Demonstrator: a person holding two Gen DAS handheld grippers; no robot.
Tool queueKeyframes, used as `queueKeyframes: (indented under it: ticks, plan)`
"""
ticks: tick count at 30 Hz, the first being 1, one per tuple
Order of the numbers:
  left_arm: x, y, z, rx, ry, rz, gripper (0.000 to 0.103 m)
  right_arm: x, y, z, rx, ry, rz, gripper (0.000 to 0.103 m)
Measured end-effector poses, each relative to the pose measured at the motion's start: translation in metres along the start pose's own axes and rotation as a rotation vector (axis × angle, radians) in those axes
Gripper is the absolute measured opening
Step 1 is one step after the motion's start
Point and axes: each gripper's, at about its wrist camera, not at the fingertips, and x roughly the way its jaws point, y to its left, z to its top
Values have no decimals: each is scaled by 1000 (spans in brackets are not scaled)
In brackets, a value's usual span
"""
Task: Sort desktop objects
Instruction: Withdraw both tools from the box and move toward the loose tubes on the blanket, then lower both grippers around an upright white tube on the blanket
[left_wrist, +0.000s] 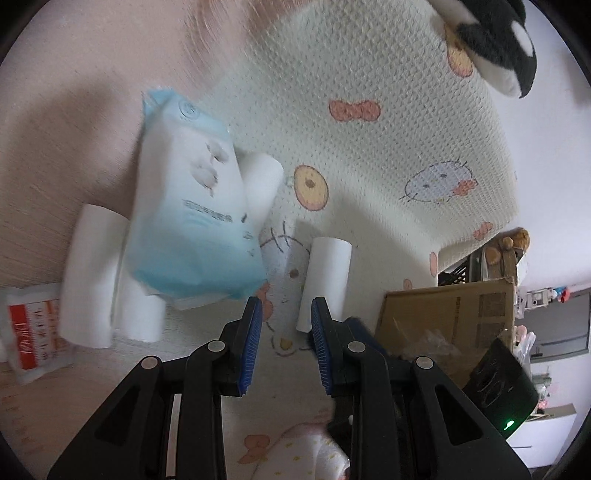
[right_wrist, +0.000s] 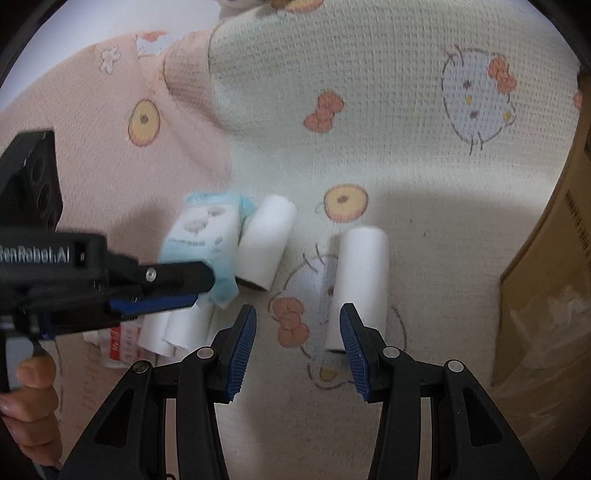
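Note:
A blue-and-white tissue pack (left_wrist: 192, 206) lies on a cartoon-print blanket (left_wrist: 369, 122), resting on white paper rolls: one to its left (left_wrist: 92, 273), one under its near end (left_wrist: 142, 317), one behind it (left_wrist: 260, 188). A separate white roll (left_wrist: 325, 280) lies to the right. My left gripper (left_wrist: 286, 301) hovers open between the pack and that roll, nothing between its pads. In the right wrist view my right gripper (right_wrist: 298, 308) is open above the blanket, its right fingertip just in front of the separate roll (right_wrist: 360, 284). The left gripper (right_wrist: 203, 290) reaches in over the pack (right_wrist: 203, 236).
A red-and-white packet (left_wrist: 31, 332) lies at the far left beside the rolls. A cardboard box (left_wrist: 450, 321) stands at the right, seen too as the cardboard box (right_wrist: 554, 258). A black-and-white plush (left_wrist: 495, 40) lies at the top right. A hand (right_wrist: 33, 398) holds the left gripper.

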Motion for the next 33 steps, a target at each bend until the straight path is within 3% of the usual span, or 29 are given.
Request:
queueKeyframes:
  ticks: [5, 12, 15, 22, 25, 33]
  plan:
    - [21, -3, -3, 13, 26, -23, 32, 7, -9, -5, 11, 4, -12, 44]
    - [41, -1, -1, -13, -1, -109, 41, 5, -23, -8, 32, -90, -56, 44]
    - [49, 1, -1, -27, 16, -163, 46, 10, -30, -9, 54, -71, -53, 44]
    - [70, -5, 1, 0, 11, -174, 46, 22, -36, -13, 60, -17, -45, 44]
    - [78, -9, 3, 29, 13, -179, 47, 30, -42, -17, 85, 13, -27, 53]
    - [102, -5, 2, 7, 59, -207, 47, 33, -49, -19, 91, 15, -24, 54]
